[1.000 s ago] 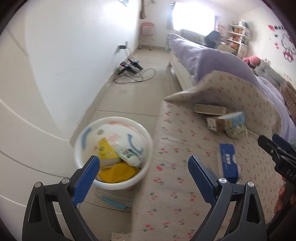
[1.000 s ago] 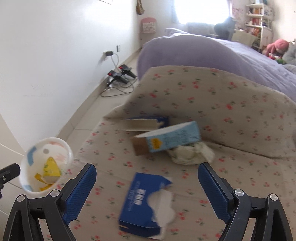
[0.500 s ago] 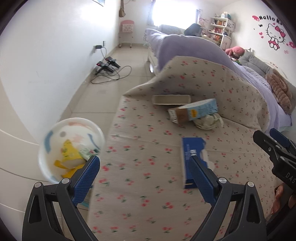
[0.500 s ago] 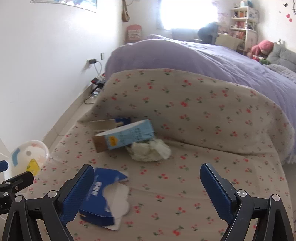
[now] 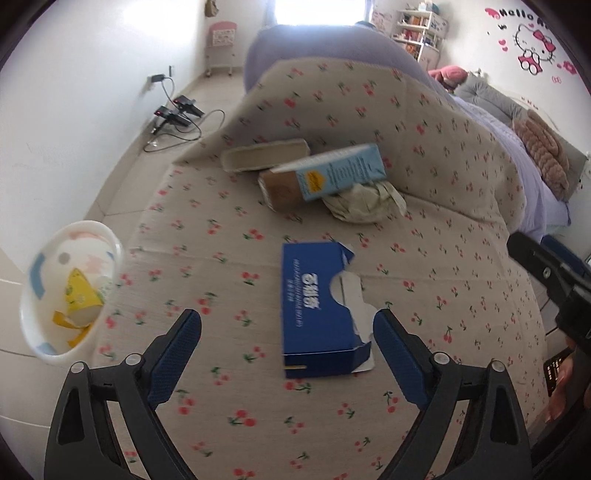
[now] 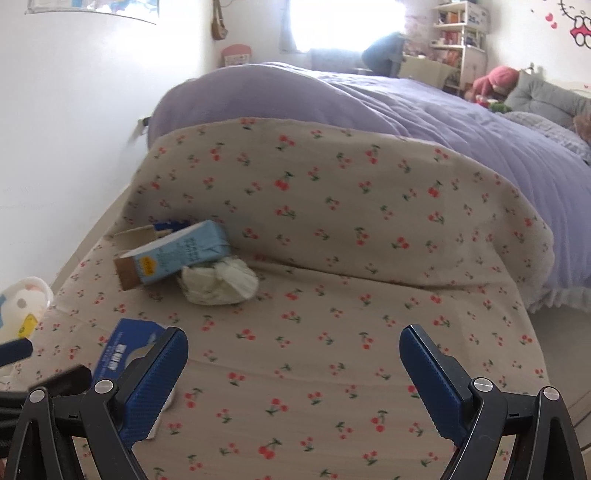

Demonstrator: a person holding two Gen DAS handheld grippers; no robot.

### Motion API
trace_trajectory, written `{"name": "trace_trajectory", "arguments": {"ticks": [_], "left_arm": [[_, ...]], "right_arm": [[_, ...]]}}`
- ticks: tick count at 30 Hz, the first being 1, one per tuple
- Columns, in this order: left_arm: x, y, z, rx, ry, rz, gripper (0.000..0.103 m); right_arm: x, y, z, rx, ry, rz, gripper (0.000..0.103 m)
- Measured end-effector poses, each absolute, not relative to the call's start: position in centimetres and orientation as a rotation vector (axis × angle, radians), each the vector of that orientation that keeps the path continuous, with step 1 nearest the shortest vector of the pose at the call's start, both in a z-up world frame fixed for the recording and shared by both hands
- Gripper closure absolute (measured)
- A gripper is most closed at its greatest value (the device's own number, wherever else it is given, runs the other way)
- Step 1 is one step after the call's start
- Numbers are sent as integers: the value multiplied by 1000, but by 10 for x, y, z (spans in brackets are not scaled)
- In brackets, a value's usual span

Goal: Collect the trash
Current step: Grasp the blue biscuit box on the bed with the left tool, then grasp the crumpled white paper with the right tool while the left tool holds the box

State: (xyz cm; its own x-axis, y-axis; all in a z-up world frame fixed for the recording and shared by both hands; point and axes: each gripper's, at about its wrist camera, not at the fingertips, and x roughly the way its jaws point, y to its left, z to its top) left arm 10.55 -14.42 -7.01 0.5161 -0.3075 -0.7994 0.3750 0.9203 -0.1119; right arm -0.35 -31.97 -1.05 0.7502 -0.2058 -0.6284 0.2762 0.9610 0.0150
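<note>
- Left wrist view: left gripper (image 5: 287, 338) jaws wide but closing, pads touching nothing; blue tissue box (image 5: 319, 308) lies flat on the cherry-print cover (image 5: 443, 258), near end between the fingers; milk carton (image 5: 325, 177) and crumpled wrapper (image 5: 364, 203) farther off; bin (image 5: 70, 288) at left
- Right wrist view: right gripper (image 6: 293, 363) wide open, empty; tissue box (image 6: 123, 350) near left, behind left finger

Bedroom. White walls (image 5: 74, 92); pale tiled floor (image 5: 147, 162). Bright window (image 6: 347, 26) at far end. Bed under purple quilt (image 6: 424, 110), foot covered by beige cherry-print cloth (image 6: 332, 206). Shelving unit (image 6: 461, 33) in far corner. Pink cartoon wall decal (image 5: 532, 40). Wall socket, cables (image 5: 177, 118) on floor.
</note>
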Motion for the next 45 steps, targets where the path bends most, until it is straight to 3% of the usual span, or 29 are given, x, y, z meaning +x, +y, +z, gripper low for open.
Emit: {"name": "trace_trajectory", "arguments": {"ticks": [7, 10, 31, 45], "left_arm": [[114, -159, -89, 98, 987, -442, 33], [119, -162, -95, 95, 1010, -464, 52], [139, -95, -44, -19, 865, -410, 53], [159, -70, -37, -38, 838, -361, 53]], "right_arm": [[0, -329, -15, 121, 681, -276, 7], [2, -330, -16, 123, 679, -278, 7], [45, -314, -31, 102, 720, -257, 7], [106, -292, -61, 119, 783, -212, 7]]}}
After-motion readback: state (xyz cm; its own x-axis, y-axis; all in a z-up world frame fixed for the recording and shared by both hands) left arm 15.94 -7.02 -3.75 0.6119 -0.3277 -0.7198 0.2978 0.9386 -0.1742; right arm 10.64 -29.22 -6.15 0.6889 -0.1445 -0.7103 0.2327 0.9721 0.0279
